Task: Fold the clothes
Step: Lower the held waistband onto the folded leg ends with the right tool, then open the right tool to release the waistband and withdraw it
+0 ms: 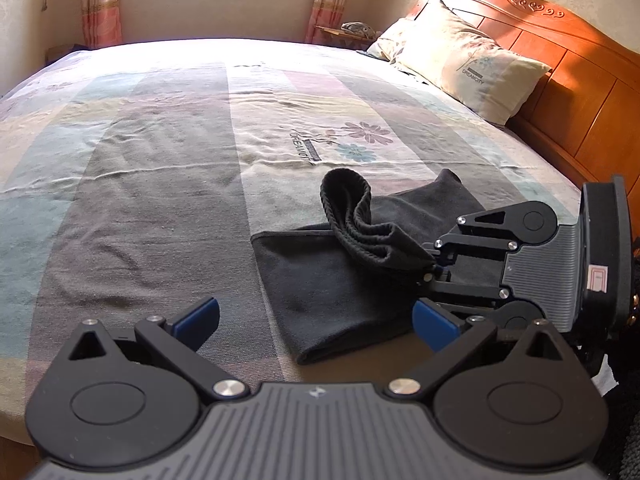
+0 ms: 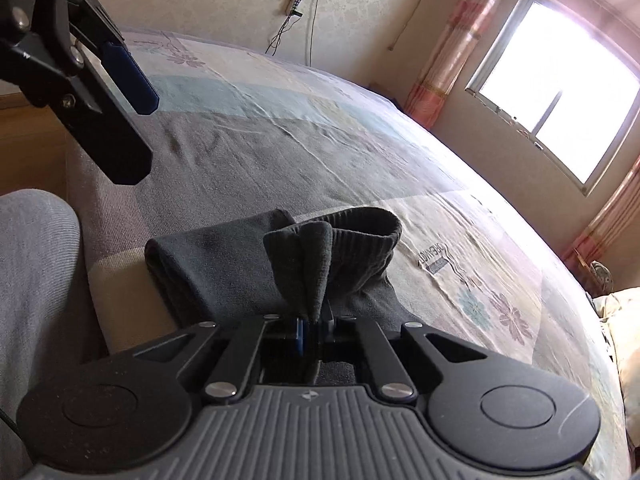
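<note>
Dark grey garment [image 1: 320, 280] on bed [image 1: 140, 160]; ribbed cuff [image 2: 340, 256] pinched tight in right gripper [image 2: 314, 326]; left gripper [image 1: 316, 320] spread wide, empty, at 10 o'clock.

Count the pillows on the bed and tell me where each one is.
2. The front pillow leans against the headboard; the second pillow lies partly hidden behind it. More may be hidden.
</note>
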Motion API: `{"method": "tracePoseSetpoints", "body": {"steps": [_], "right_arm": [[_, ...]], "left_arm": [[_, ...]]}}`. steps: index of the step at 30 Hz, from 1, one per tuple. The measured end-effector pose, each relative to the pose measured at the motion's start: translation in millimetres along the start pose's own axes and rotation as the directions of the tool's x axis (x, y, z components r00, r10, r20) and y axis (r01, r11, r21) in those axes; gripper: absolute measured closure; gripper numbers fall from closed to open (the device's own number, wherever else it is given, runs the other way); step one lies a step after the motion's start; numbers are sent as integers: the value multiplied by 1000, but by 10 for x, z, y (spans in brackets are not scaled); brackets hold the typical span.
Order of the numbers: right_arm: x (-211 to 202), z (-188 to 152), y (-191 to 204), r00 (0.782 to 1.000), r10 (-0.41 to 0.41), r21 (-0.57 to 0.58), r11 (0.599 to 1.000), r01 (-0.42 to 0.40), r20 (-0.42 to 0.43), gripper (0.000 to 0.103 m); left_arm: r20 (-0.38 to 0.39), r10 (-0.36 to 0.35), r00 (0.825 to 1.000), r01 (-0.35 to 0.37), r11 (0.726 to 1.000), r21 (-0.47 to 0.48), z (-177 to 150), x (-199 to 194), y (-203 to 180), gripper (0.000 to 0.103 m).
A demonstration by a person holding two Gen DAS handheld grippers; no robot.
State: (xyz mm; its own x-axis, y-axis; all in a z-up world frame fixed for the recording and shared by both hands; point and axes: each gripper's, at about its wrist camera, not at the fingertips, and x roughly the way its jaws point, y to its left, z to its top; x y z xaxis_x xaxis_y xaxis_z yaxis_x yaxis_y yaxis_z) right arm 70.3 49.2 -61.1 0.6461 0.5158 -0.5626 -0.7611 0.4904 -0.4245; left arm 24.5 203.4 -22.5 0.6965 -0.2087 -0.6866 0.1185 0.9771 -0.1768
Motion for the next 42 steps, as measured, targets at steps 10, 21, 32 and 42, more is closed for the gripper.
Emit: {"method": "tracePoseSetpoints", "body": {"steps": [10, 21, 32, 42], "right_arm": [[-10, 212, 96, 999, -3, -102, 995, 8, 48, 96], [194, 312, 220, 995, 91, -128, 987, -96, -42, 90], [-221, -59, -619, 985, 169, 176, 970, -170, 21, 81], [-472, -941, -1127, 993, -1, 384, 922, 47, -120, 80]], "left_arm": [[11, 21, 1000, -20, 1000, -21, -4, -69, 81, 1], [-4, 30, 1000, -30, 999, -21, 18, -94, 63, 1], [4, -84, 996, 84, 996, 23, 300, 159, -186, 1], [-104, -231, 967, 237, 970, 54, 569, 1332, -485, 1]]}}
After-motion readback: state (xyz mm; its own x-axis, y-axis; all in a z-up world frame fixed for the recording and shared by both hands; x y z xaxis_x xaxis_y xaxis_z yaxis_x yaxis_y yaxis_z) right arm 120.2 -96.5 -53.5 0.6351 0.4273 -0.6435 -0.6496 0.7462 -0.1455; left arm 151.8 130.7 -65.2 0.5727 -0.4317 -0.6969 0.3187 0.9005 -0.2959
